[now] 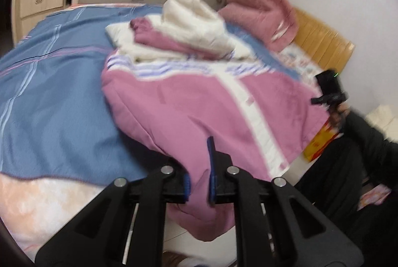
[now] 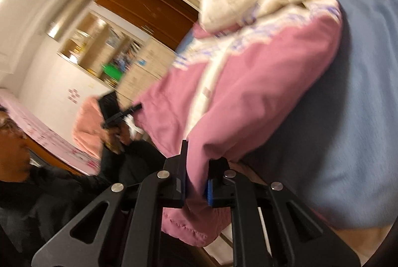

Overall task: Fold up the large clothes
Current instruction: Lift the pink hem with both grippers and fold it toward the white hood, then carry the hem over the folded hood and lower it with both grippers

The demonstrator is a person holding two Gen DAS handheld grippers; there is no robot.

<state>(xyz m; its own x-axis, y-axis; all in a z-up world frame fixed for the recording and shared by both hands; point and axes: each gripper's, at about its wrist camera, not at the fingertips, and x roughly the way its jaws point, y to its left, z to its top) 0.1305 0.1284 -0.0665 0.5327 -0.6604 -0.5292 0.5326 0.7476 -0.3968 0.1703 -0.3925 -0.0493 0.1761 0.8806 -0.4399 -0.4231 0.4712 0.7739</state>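
1. Left tool point(image 1: 199, 167): jaws closed on the near hem of the pink jacket point(image 1: 194, 102); the fabric hides the left finger's tip, and only the right blue pad point(image 1: 211, 162) shows in full.
2. Right tool point(image 2: 195, 167): jaws clamped on the other hem corner of the same jacket point(image 2: 248, 82); the loose hem hangs below the pads, and both views are motion-blurred.
3. Both tools point slightly downward over the bed edge.
4. The jacket lies on the blue bedspread point(image 1: 57, 92), front up, its white placket point(image 1: 251, 112) running away from the tool.
5. The cream hood point(image 1: 196, 18) is bunched at the far end, details indistinct.
6. A pink blanket point(image 1: 261, 10) sits beyond, beside the wooden headboard point(image 1: 323, 43).
7. In the right wrist view, the person's dark sleeve point(image 2: 74, 182) is partly cut off by the frame.
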